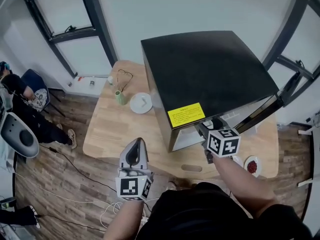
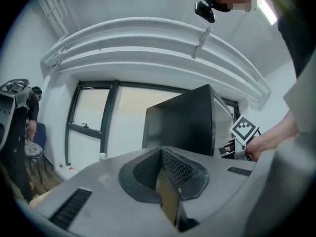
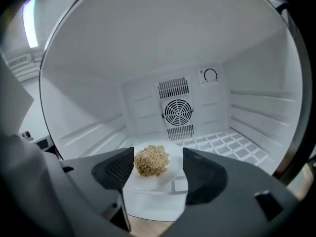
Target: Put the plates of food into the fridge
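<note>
Right gripper view | right claw [image 3: 158,158] released | plate of food [image 3: 164,180] between spread jaws

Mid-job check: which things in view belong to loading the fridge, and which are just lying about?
Job: fridge; plate of brown grainy food inside it, between the jaws of the open right tool; plate of red food on the table.
Lying about: white plate, seemingly empty; green cup; left tool, shut on nothing.
</note>
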A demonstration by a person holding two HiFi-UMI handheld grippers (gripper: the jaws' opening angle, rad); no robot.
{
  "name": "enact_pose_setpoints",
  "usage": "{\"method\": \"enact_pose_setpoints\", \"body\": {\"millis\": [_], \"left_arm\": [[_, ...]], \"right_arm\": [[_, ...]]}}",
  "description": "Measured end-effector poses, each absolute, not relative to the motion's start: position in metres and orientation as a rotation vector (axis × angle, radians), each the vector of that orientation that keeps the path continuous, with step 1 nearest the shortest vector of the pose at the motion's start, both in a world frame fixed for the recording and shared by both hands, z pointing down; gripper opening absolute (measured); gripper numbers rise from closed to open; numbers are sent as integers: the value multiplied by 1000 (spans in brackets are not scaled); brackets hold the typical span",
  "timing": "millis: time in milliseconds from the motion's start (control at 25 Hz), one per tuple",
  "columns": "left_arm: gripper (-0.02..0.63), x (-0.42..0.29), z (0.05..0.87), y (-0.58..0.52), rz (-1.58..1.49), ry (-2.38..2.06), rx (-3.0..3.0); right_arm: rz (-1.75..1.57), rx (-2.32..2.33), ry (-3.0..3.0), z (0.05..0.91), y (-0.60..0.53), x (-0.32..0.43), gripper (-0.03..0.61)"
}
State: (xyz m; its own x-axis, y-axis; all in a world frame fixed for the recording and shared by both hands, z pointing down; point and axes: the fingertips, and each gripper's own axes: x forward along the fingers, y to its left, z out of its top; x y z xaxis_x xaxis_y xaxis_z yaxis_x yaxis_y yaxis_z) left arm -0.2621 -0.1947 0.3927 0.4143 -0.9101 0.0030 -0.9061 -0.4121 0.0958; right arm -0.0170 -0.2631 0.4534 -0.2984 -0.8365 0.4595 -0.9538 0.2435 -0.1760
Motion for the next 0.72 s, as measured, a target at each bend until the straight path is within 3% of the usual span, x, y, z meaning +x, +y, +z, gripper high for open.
{"method": "enact_pose_setpoints", "body": {"millis": [440, 720], "left_arm": [[3, -209, 358, -152, -144, -1713, 2630], [4, -137, 371, -126, -28, -1640, 2675]], "right_arm": [[532, 1543, -2718, 405, -201, 10, 308], [557, 1573, -2777, 414, -134, 85, 308]]}}
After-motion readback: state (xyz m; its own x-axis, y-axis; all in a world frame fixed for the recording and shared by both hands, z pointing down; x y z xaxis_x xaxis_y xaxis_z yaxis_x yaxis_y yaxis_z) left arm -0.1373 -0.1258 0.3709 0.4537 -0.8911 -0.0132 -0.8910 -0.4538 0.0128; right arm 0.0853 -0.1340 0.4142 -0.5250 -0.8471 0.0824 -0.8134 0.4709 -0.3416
